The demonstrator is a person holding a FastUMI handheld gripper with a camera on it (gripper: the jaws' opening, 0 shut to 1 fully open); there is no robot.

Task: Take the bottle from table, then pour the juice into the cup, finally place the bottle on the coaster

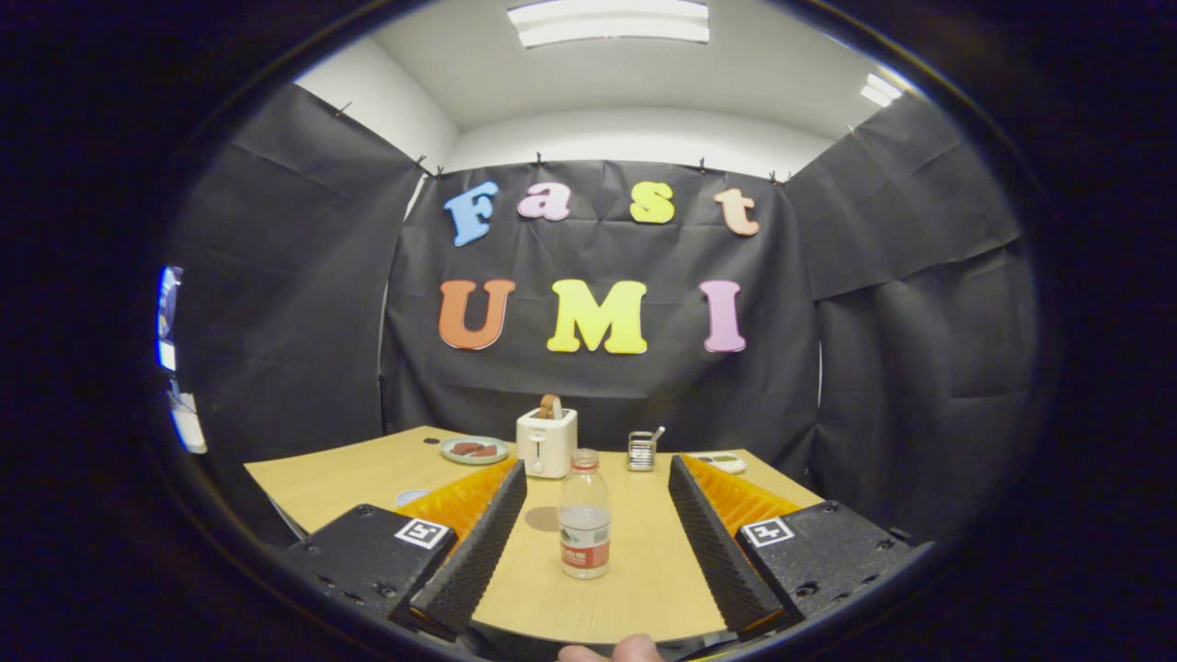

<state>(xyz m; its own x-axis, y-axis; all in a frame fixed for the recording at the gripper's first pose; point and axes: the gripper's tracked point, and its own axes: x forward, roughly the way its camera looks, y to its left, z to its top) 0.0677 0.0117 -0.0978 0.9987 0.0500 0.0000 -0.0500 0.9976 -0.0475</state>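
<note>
A clear plastic bottle (585, 519) with a reddish cap and a red-and-white label stands upright on the wooden table (644, 588). It holds a little pale liquid. My gripper (597, 469) is open, and the bottle stands between the two fingers without touching either. A round brownish coaster (542, 519) lies flat on the table just left of the bottle, close to the left finger. A pale round rim (410, 497) peeks out behind the left finger; most of it is hidden, so I cannot tell what it is.
Beyond the bottle stands a white toaster (546, 443) with bread in its slot. To the toaster's left is a plate (474, 450) of food. A small metal holder (641, 451) and a flat white device (722, 462) sit to its right. A person's fingertip (614, 651) shows below the fingers.
</note>
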